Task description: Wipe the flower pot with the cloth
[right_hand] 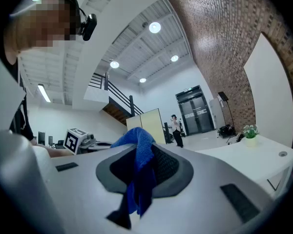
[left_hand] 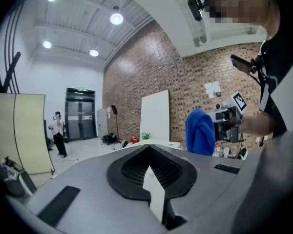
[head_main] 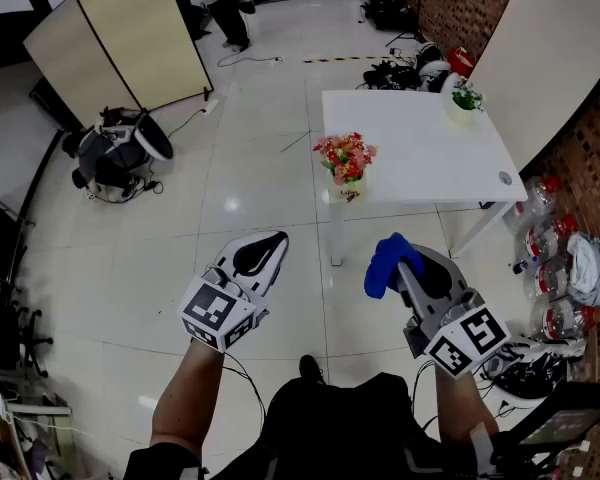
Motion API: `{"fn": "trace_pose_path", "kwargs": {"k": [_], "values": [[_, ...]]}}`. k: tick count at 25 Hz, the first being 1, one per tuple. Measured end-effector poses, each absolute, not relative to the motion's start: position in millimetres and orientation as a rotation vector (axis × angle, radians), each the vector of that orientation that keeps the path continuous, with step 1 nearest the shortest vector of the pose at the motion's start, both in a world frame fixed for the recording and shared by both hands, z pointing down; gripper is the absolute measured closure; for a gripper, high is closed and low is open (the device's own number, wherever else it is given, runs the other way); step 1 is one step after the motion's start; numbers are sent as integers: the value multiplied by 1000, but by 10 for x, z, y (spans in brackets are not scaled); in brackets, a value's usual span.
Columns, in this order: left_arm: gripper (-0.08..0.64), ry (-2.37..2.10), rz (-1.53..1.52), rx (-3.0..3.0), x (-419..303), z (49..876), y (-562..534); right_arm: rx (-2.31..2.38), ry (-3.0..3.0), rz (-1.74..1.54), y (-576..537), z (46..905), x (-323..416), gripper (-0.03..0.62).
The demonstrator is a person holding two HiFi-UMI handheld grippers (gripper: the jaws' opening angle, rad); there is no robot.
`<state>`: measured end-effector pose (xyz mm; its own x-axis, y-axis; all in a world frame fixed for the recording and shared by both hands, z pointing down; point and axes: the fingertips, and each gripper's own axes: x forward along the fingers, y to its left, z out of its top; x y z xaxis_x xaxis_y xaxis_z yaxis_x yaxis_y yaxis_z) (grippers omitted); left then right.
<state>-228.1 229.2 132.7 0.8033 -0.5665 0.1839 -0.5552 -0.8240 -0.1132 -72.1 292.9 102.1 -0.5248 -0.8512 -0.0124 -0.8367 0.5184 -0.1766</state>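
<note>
Both grippers are hovering out in front of the person, above the white floor [head_main: 250, 168]. The left gripper [head_main: 265, 251] is pointing forward with its jaws pressed fully together, and its own view is showing nothing between them. The right gripper [head_main: 410, 268] is clamping down on the blue cloth [head_main: 387, 263], which is bunching up over the jaw tips and hanging down between the pads in the right gripper view.

Ahead, the flower pot [head_main: 347, 188] is standing upright at the near left corner of the white bench [head_main: 410, 158], with red and pink flowers [head_main: 345, 155] filling its top. It is sitting well apart from both grippers, and nothing is touching it.

A small plant [head_main: 467, 101] in a pale pot is sitting at the bench's far side, close to the brick wall [head_main: 450, 8]. A white board [head_main: 540, 58] is leaning against that wall. Off to the left, a folding screen [head_main: 130, 38] is standing on the floor, and another person [head_main: 225, 3] is standing far back.
</note>
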Motion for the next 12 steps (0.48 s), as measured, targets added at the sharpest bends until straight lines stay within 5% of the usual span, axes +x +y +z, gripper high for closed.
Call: {"fn": "trace_pose_path", "kwargs": {"k": [12], "values": [[563, 602, -326, -2941, -2072, 1684, 935, -1571, 2605, -332, 1783, 1337, -930, 538]]}}
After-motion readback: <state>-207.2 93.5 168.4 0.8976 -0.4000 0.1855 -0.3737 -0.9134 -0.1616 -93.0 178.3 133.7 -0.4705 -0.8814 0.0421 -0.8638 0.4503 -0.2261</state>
